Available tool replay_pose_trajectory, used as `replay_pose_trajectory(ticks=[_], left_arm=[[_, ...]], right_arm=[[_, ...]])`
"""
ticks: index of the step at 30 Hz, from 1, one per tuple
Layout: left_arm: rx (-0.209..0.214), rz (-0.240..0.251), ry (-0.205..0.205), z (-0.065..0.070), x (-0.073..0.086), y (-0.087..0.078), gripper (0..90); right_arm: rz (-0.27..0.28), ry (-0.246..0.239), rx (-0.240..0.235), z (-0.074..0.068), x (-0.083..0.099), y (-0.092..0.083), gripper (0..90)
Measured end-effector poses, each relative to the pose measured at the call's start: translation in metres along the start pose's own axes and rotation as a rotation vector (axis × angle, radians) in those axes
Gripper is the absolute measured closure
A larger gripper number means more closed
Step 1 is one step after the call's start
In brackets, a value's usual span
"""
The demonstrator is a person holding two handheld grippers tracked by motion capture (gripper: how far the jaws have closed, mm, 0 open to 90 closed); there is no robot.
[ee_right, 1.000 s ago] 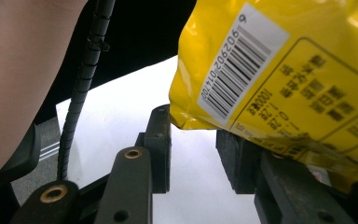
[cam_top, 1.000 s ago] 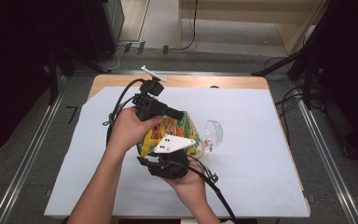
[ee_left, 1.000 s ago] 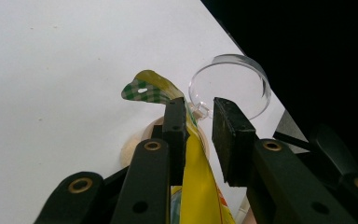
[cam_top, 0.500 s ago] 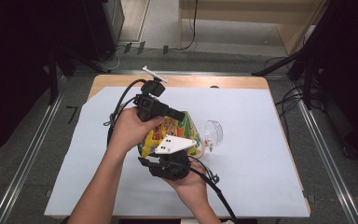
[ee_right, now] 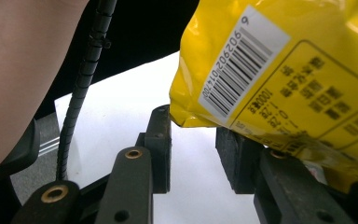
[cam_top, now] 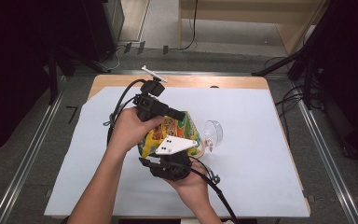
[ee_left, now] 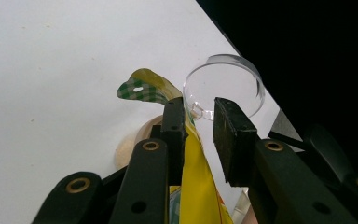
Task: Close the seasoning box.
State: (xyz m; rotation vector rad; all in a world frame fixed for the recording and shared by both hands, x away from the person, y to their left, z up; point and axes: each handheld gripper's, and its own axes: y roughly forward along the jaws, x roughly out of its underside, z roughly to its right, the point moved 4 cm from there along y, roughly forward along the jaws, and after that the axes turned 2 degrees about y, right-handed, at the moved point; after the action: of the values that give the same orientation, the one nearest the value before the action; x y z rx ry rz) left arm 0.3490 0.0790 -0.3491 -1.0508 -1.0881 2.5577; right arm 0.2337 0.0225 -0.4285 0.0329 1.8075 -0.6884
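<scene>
The yellow printed foil snack bag (cam_top: 170, 135) sits mid-table on the white sheet (cam_top: 261, 154), just beside a clear plastic cup (cam_top: 213, 133) lying on its side. The risk, as I judge it, is the bag slipping or toppling onto the cup, since neither gripper clamps it. The left gripper (ee_left: 200, 126) stands parted, the bag's green-checked top edge (ee_left: 142, 88) lying against its left jaw. The right gripper (ee_right: 196, 149) is also apart, and the bag's barcoded corner (ee_right: 233, 79) hangs above the gap.
</scene>
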Motion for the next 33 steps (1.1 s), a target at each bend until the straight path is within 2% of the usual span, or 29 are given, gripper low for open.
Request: replay_pose_trajectory(ticks=[2,8,13,22,33], left_arm=[[-0.003,0.005,0.003,0.0024,0.0,-0.0015,74.3],[-0.035,0.005,0.014,0.0054,0.0005,-0.0041,74.5],[-0.048,0.01,0.022,0.0079,0.0006,-0.0049,74.5],[-0.054,-0.002,0.019,0.0057,0.0006,-0.0035,75.8],[-0.036,0.005,0.008,0.0025,0.0005,-0.0058,75.5]], right_arm=[[0.005,-0.008,-0.002,0.0005,-0.0007,-0.0003,68.2],[0.011,0.01,-0.024,0.0006,-0.0017,0.0023,68.4],[0.01,0.016,-0.022,0.0029,-0.0008,0.0059,68.6],[0.012,0.018,-0.024,0.0024,-0.0014,0.0054,68.7],[0.008,0.012,-0.026,-0.002,-0.0053,0.0031,68.4]])
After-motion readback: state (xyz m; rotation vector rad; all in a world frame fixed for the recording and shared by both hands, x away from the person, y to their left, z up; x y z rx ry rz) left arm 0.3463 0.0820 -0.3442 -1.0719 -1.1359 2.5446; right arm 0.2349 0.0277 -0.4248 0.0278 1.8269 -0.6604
